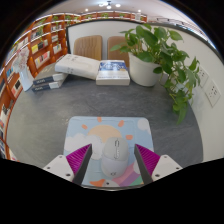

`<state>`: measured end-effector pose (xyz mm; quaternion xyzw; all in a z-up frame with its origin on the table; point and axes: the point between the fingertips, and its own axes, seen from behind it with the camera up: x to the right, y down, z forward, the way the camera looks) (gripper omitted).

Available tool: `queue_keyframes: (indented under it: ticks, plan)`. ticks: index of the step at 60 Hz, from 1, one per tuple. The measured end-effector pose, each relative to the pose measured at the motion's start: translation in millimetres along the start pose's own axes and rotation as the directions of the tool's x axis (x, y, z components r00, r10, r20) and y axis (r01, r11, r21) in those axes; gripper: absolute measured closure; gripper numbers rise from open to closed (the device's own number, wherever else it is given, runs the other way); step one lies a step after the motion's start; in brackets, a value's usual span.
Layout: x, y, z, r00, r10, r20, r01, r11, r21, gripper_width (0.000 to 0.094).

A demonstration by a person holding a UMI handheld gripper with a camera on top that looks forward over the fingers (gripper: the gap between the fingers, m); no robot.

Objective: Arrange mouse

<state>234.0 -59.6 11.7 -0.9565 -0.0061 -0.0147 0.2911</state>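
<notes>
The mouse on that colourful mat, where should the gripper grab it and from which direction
Grip the mouse across its two long flanks, around mid-body, coming straight forward and down from the near end. It lies lengthwise on the mouse mat, between the open fingers of the gripper, so the pink pads already face its narrower sides.

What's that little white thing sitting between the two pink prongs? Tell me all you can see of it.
It is a computer mouse, white or pale grey, smooth like plastic, with a rounded oval body seen from above. It lies flat on a pastel patterned mouse mat on the grey table. The gripper is open: the mouse sits between its fingers with a gap at each side, so nothing presses on it. No cable is visible.
</notes>
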Motion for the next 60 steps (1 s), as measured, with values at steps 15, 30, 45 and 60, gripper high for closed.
queue_keyframes:
  ticks: [15, 30, 45, 60]
  plan:
    - [-11.2, -67.8, -99.2, 1.0, -0.01, -0.001, 0.01, 0.987, 0.16, 0.0083]
    - [-24.5, -113.4, -178.8, 0.999, 0.02, 0.026, -0.026, 0.954, 0.299, 0.0088]
    - [-33.2, -110.9, -200.8, 1.0, -0.016, 0.023, 0.008, 0.95, 0.313, 0.0088]
    - [-37.7, -102.1, -199.3, 0.999, -0.024, 0.027, 0.015, 0.953, 0.303, 0.0086]
